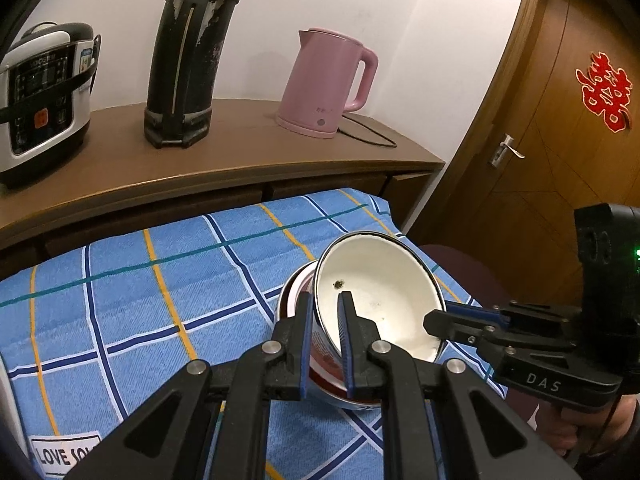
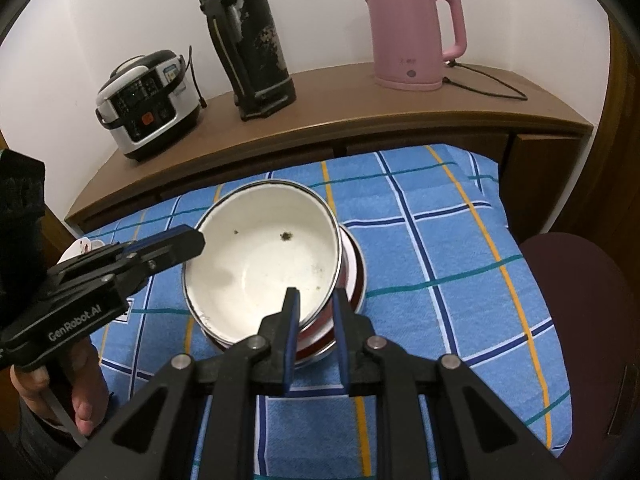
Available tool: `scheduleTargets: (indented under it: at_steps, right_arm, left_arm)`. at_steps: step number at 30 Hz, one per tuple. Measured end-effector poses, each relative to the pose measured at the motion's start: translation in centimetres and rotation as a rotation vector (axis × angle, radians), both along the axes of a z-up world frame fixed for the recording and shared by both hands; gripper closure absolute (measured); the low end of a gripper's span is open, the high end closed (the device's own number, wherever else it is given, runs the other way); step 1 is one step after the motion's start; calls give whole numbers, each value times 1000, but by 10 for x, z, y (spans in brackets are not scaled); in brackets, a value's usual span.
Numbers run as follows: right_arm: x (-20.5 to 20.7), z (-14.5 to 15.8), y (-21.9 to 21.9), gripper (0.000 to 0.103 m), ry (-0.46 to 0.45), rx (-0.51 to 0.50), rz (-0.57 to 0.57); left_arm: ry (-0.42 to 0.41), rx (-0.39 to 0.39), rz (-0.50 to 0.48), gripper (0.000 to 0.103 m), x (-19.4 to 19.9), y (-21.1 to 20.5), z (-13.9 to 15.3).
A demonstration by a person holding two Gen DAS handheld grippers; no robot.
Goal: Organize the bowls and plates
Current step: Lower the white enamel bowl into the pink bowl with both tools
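Observation:
A white enamel bowl (image 1: pixel 384 292) with a dark rim and red outside sits tilted on a stack of red-and-white dishes (image 1: pixel 292 292) on the blue checked cloth. It also shows in the right wrist view (image 2: pixel 264 256), with the stack (image 2: pixel 354 276) under it. My left gripper (image 1: pixel 326 320) is shut on the bowl's near-left rim. My right gripper (image 2: pixel 316 312) is shut on the bowl's opposite rim. Each gripper shows in the other's view, the right one (image 1: pixel 448 320) and the left one (image 2: pixel 188 240).
A wooden sideboard (image 1: pixel 240 148) behind the cloth holds a rice cooker (image 1: pixel 40 96), a black thermos (image 1: pixel 188 52) and a pink kettle (image 1: pixel 328 80) with its cord. A wooden door (image 1: pixel 560 120) is at the right. A dark chair seat (image 2: pixel 580 300) is beside the table.

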State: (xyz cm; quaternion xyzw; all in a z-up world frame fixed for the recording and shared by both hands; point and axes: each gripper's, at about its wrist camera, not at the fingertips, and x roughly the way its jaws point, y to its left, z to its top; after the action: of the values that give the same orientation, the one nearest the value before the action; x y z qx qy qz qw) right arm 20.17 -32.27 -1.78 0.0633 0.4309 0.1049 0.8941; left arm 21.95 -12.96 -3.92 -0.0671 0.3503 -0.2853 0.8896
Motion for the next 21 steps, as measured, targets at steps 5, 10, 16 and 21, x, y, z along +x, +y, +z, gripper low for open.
scheduleTargets:
  at_steps: [5, 10, 16, 21]
  right_arm:
    - [2, -5, 0, 86, 21, 5, 4]
    - [3, -7, 1, 85, 27, 6, 7]
    - [3, -9, 0, 85, 30, 9, 7]
    - [3, -12, -1, 85, 38, 21, 7]
  left_arm:
    - [2, 4, -4, 89, 0, -1, 0]
    - [17, 12, 3, 89, 3, -1, -3]
    - [28, 16, 4, 89, 4, -1, -6]
    - [35, 20, 2, 89, 5, -1, -8]
